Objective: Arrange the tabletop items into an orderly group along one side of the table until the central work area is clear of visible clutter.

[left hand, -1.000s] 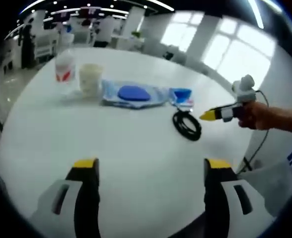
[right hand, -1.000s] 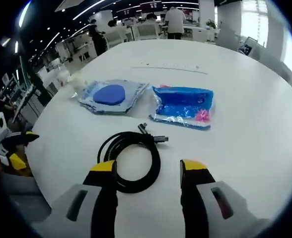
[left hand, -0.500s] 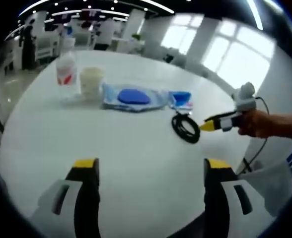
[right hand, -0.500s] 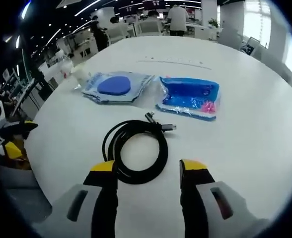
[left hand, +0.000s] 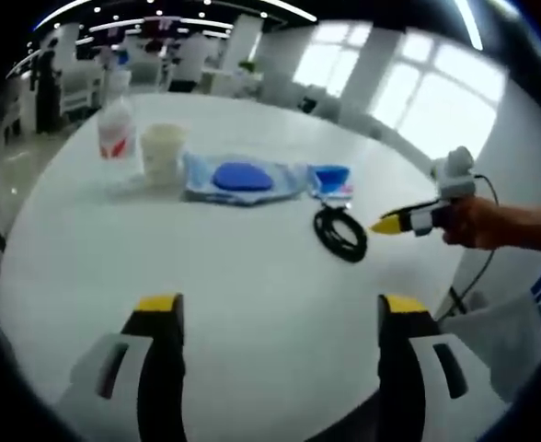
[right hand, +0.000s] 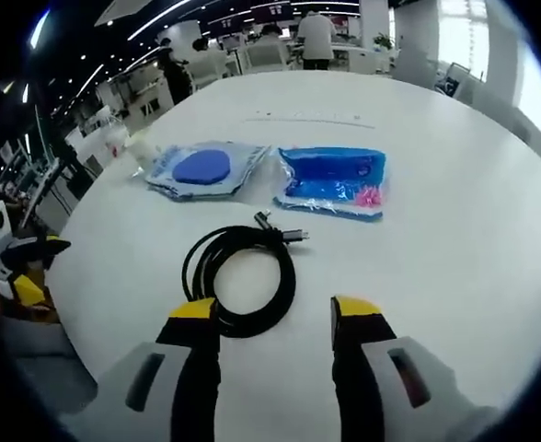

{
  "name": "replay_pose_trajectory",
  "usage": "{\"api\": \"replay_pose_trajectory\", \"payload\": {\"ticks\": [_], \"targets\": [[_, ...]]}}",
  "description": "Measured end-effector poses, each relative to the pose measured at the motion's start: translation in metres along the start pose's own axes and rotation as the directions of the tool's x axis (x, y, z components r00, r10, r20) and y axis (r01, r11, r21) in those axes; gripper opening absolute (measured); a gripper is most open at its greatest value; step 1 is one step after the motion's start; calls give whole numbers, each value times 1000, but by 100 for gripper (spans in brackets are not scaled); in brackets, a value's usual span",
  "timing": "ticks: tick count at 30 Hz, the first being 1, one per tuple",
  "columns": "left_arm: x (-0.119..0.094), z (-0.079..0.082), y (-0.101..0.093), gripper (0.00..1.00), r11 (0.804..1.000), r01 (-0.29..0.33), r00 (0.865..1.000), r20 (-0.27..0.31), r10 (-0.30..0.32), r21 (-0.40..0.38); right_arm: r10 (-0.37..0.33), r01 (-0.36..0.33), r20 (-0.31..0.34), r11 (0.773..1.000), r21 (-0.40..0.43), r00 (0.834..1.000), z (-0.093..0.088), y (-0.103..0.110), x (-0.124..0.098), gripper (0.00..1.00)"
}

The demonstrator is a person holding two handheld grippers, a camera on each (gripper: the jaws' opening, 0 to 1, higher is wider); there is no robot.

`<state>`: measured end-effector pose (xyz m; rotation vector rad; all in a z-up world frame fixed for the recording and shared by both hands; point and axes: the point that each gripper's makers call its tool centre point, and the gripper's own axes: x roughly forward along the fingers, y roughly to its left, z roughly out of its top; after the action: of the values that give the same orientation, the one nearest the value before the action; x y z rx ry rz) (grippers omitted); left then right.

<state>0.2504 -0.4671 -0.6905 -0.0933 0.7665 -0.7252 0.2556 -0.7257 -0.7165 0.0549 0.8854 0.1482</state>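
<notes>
On the round white table (left hand: 252, 276) the items lie in a loose row across the far half of the surface. In the left gripper view, a clear bottle with a red label (left hand: 116, 129) stands upright nearest the far-left edge, with a pale cup (left hand: 161, 152) upright just beside it. Next comes a flat clear pouch holding a blue oval (left hand: 241, 177), its long axis running along the row, and then a smaller blue packet (left hand: 333, 180) close by its end. A coiled black cable (left hand: 340, 232) lies flat on the nearer side of the blue packet, towards the right edge.

In the right gripper view the coiled black cable (right hand: 240, 278) sits just ahead of the right gripper (right hand: 275, 318), its two plug ends pointing away towards the blue packet (right hand: 330, 180); the packet's long axis lies across the view. The pouch (right hand: 204, 169) rests just beside it.

The right gripper's jaws stand apart, holding nothing, with the near arc of the coil between their tips. The left gripper (left hand: 280, 308) is likewise spread wide and empty above bare surface. The right gripper (left hand: 395, 221) reaches in from the right edge, held by a hand (left hand: 477, 223), its tips close to the cable.
</notes>
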Motion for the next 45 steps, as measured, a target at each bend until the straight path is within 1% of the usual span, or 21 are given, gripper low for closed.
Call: {"api": "replay_pose_trajectory", "payload": {"ticks": [2,6,9,13,15,16,17,19,22,28,31,37,39,41,43,45], "targets": [[0,-2,1,83,1000,-2,1000,-5,2,0,1,-1,5,1000,12,1000,0,0,0,48],[0,-1,-1,83,1000,2,1000,-4,-2,4,-3,3,-2,1000,13,1000,-5,-1,0,47],[0,-4,-2,83,1000,3,1000,-13,-3,10,-2,2,-2,1000,17,1000,-7,-1,-1,47],[0,-1,-1,83,1000,1,1000,-4,-1,15,-4,4,-2,1000,18,1000,-9,-2,-2,47],[0,-3,-1,83,1000,1,1000,-10,-1,15,-4,4,1,1000,26,1000,-10,-3,-2,47],[1,-4,-1,83,1000,-1,1000,-15,1,19,-2,2,2,1000,30,1000,-9,-11,3,47],[0,-4,0,83,1000,-2,1000,-16,2,21,-2,2,2,1000,30,1000,-9,-13,5,47],[0,-3,0,83,1000,-3,1000,-11,3,23,-3,3,-2,1000,26,1000,-9,-16,6,46],[1,-4,1,83,1000,-6,1000,-12,6,24,-5,5,3,1000,29,1000,-10,-14,3,46],[1,-5,1,83,1000,-9,1000,-19,9,26,-3,3,2,1000,-1,1000,-7,-13,5,46],[2,-8,0,83,999,-9,999,-32,10,37,1,-1,-3,1000,-21,1000,-7,-11,6,46],[2,-5,0,83,999,-5,1000,-24,6,38,-2,2,-18,1000,-19,1000,-12,-12,3,45],[1,-6,0,83,1000,-4,1000,-28,4,26,-18,17,-11,1000,-7,1000,-11,-17,3,44],[2,-10,2,83,1000,-8,999,-41,9,31,-11,10,18,999,42,1000,-7,-16,3,44],[2,-8,2,83,999,-11,999,-41,13,37,-3,3,9,1000,17,1000,-8,-14,3,44],[0,-4,1,83,999,-14,1000,-23,15,33,-14,14,-8,1000,-28,1000,-9,-17,2,43]]}}
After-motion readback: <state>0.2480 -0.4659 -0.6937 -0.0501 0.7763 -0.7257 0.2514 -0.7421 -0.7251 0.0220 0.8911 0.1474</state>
